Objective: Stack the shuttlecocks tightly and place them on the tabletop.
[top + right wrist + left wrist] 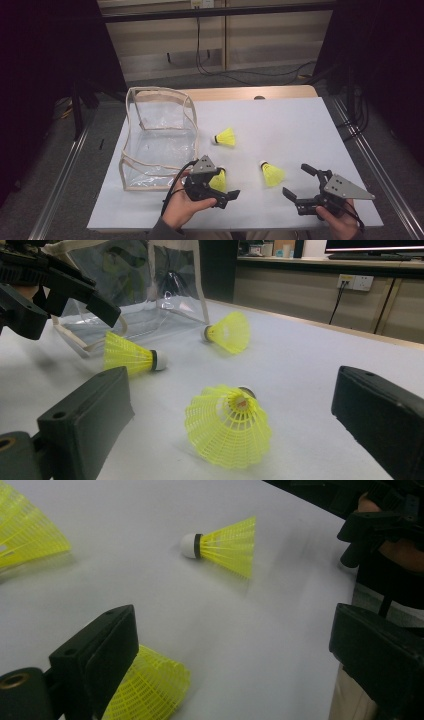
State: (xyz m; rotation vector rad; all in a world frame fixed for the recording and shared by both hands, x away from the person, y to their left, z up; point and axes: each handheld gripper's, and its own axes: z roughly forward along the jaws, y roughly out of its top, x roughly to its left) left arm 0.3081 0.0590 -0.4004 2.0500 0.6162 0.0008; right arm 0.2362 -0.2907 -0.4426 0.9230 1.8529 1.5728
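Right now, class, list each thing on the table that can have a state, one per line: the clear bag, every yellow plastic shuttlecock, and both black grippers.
clear plastic bag with beige trim: open at top, empty
far yellow plastic shuttlecock: lying on its side
middle yellow plastic shuttlecock: lying on its side
near yellow plastic shuttlecock: on table by left gripper's jaws, not gripped
left gripper: open
right gripper: open, empty

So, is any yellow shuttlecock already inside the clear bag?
No. In the high view the clear bag holds nothing, and all three shuttlecocks lie on the white table.
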